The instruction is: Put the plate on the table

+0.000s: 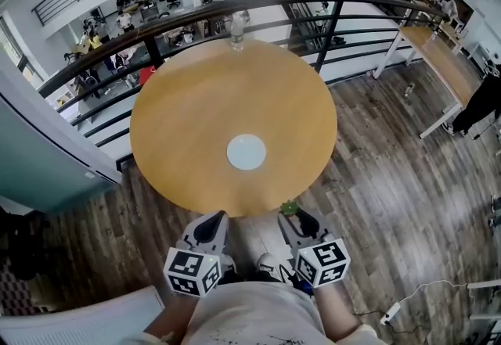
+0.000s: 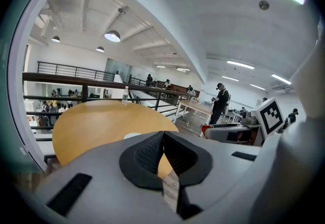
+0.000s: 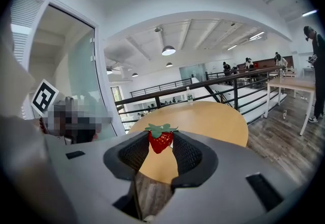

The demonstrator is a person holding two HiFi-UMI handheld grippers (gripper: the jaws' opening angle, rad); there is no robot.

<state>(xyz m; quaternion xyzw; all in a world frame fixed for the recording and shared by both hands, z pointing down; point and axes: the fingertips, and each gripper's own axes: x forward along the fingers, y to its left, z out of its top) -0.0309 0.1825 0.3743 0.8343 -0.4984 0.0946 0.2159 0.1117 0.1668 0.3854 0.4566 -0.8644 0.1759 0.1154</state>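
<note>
A small white plate (image 1: pixel 246 152) lies flat on the round wooden table (image 1: pixel 180 124), a little nearer to me than its middle. Both grippers hover at the table's near edge, short of the plate. My left gripper (image 1: pixel 214 220) is shut with nothing in it; in the left gripper view its tips (image 2: pixel 162 134) meet, and the plate (image 2: pixel 132 135) shows just beyond them. My right gripper (image 1: pixel 291 214) is shut on a red strawberry (image 3: pixel 160 139) with green leaves, pinched between its black pads (image 3: pixel 186 153). Only the leaves (image 1: pixel 290 208) show in the head view.
A clear water bottle (image 1: pixel 237 30) stands at the table's far edge by a dark railing (image 1: pixel 329 3). A long desk (image 1: pixel 442 62) stands to the right on the wood floor. A glass partition (image 3: pixel 84 81) is on the left. A white power strip (image 1: pixel 391 310) lies at the lower right.
</note>
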